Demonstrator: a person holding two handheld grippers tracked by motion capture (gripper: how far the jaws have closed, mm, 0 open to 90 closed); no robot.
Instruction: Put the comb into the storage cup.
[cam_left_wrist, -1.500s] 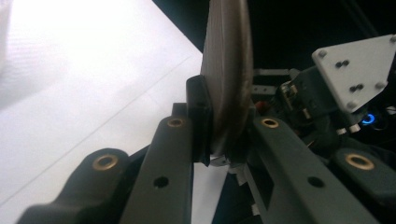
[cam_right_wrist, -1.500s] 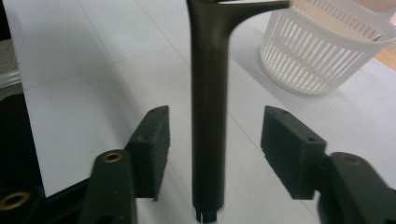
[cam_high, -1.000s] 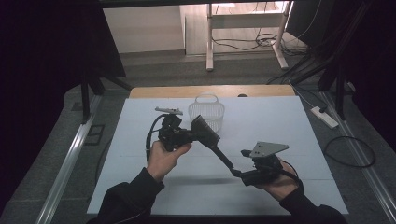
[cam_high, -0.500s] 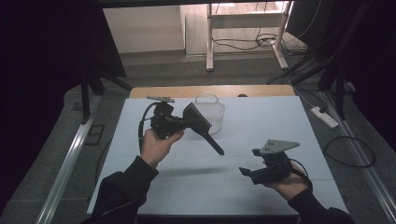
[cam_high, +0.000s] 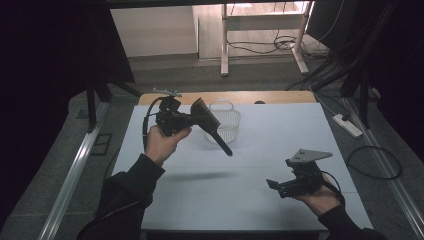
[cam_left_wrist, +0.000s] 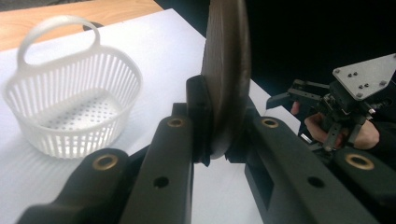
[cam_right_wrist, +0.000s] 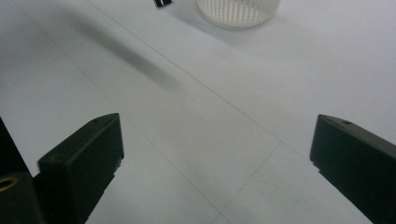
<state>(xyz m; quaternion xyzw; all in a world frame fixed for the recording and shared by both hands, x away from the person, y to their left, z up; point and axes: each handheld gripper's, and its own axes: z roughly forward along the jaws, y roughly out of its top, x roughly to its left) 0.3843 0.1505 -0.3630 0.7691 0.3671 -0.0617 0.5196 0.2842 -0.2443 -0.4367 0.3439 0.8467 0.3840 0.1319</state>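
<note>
Brush (cam_high: 210, 123) clamped between left gripper (cam_high: 186, 120) fingers (cam_left_wrist: 201, 121).

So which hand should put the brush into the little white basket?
Left, probably. The left gripper is already shut on the brush, raised right beside the basket. The right gripper is open, holds nothing, and sits near the table's front edge, farther from the basket.

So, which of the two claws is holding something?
The left claw, raised beside the white basket: it is shut on the black brush. The right claw is open, holding nothing.
</note>
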